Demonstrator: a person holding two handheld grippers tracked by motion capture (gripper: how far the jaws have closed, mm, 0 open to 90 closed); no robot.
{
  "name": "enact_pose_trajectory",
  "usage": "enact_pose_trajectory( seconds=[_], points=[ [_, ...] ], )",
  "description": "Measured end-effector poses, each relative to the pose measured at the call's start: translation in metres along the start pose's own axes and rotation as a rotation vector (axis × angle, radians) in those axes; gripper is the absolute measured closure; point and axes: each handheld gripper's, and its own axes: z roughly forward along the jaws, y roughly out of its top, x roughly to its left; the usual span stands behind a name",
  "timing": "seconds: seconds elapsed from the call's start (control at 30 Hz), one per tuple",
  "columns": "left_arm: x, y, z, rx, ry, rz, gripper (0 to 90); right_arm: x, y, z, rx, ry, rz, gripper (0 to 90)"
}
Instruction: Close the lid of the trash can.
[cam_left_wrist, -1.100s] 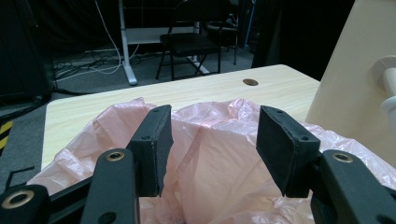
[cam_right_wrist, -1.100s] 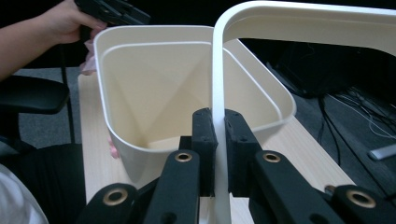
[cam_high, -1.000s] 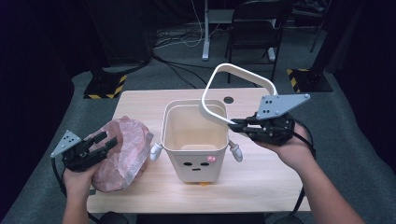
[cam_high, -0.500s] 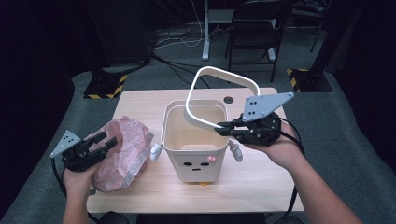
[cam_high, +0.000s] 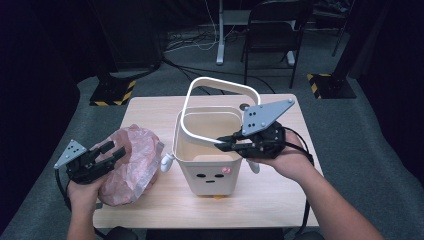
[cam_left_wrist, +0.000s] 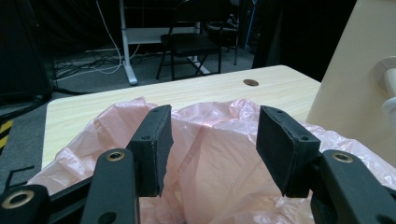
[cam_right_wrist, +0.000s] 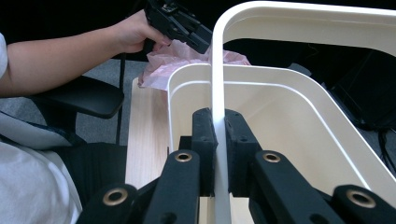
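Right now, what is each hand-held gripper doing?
Left hand-held gripper: open, over the crumpled pink plastic bag.
Right hand-held gripper: closed on the cream bin's white loop handle.

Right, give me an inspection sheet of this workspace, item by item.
Surface: light wooden table, with a small round grommet near its far edge.
Job's things: cream bin with a printed face, standing upright; its white handle raised. Pink plastic bag lying crumpled left of the bin.
Clutter: nothing seen.
Grippers: right gripper shut on the handle; left gripper open, jaws over the bag.
Cables: one trails from each gripper; more lie on the floor behind.
Surroundings: dark room, black chair, grey floor, hazard-striped stand bases.
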Motion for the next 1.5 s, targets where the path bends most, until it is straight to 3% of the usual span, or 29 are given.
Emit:
enact_pose_trajectory(
  seconds=[0.43, 0.97, 1.5],
  points=[
    [0.0, 0.0, 0.0, -0.001, 0.0, -0.001, 45.5, 0.007, 0.007, 0.015, 0.019, 0.056, -0.028, 84.1],
    [-0.001, 0.0, 0.0, -0.001, -0.003, -0.001, 45.5, 0.011, 0.009, 0.012, 0.036, 0.048, -0.048, 84.0],
    [-0.001, -0.001, 0.0, -0.002, -0.005, -0.004, 45.5, 0.013, 0.008, 0.018, 0.074, 0.084, -0.054, 83.7]
  ],
)
